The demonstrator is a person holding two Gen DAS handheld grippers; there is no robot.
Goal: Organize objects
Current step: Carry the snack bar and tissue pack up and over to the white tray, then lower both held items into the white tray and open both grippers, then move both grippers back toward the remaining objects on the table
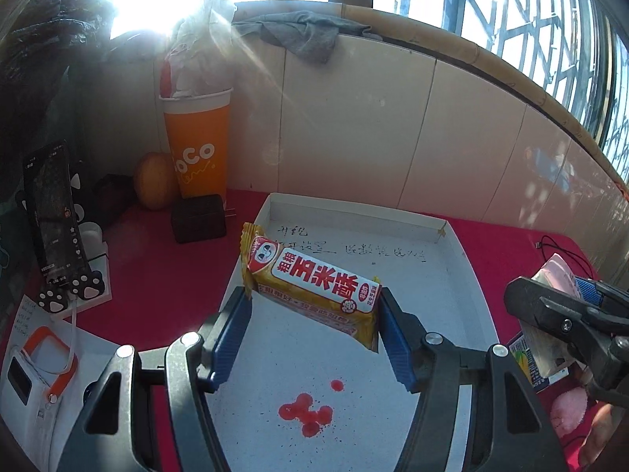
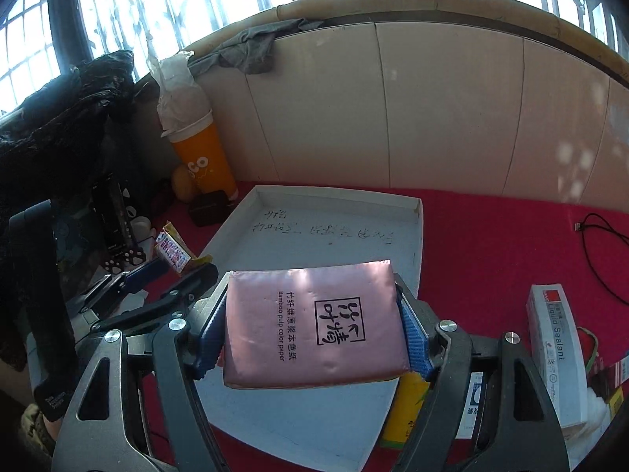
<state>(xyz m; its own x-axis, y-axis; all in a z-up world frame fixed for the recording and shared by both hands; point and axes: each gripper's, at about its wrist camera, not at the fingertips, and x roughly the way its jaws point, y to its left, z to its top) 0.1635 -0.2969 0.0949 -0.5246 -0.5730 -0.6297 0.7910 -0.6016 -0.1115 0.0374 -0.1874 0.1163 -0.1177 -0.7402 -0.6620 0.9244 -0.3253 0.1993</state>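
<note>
The blue fingers of the left gripper clamp a yellow corn-snack bar by its two ends, so its long axis lies across the jaws, above the white tray. The right gripper squeezes a pink tissue pack reading "Bamboo pulp color paper", over the tray's near part. A "Liquid Sealant" box lies to the right.

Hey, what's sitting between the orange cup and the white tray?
A small dark box stands on the red cloth between the orange cup and the white tray, just off the tray's far-left corner. Both wrist views show it.
</note>
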